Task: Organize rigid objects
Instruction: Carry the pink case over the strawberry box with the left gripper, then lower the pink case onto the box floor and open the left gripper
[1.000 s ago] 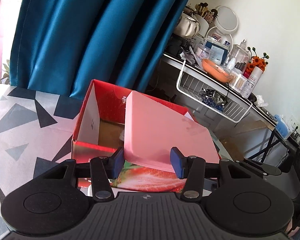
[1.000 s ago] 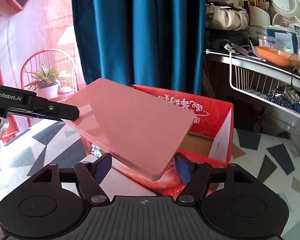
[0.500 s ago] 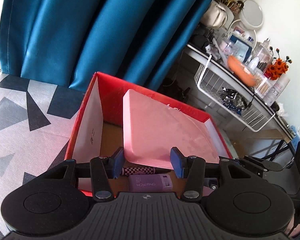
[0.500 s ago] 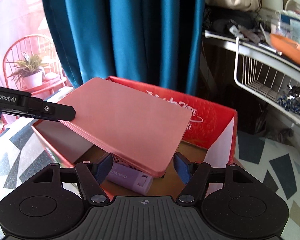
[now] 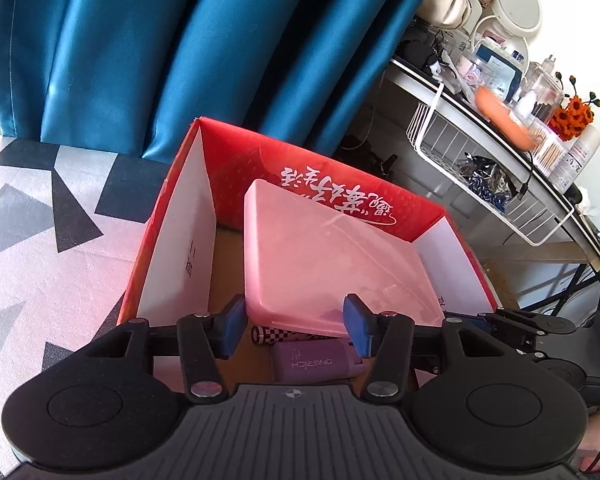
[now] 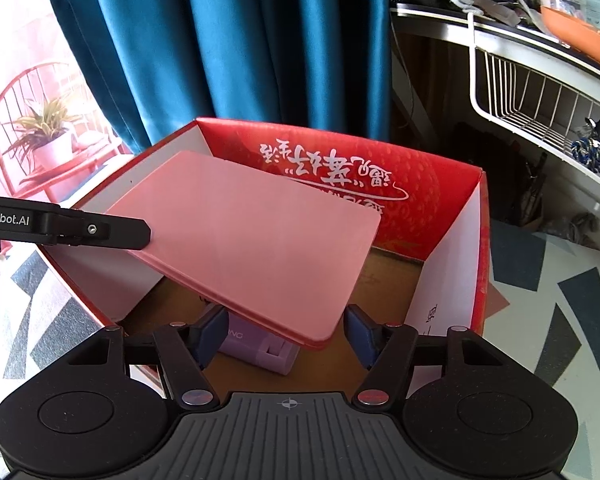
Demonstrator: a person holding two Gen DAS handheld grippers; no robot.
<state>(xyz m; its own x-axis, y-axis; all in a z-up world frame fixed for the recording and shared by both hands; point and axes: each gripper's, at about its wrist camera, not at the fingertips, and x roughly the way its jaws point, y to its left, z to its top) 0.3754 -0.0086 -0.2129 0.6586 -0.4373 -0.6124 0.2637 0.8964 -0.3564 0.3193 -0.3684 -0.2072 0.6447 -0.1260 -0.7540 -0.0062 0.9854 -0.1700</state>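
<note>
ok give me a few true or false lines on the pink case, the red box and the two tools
1. The pink case is over the open red box, tilted. True.
2. The left tool has its fingers at the case's near edge. True.
3. The red box is empty. False: a purple gadget and a checkered tube lie on its floor.
4. The right tool is pointed away from the box. False: it faces into the box, fingers either side of the case's low corner.
5. The curtain behind the box is yellow. False: it is blue.
</note>
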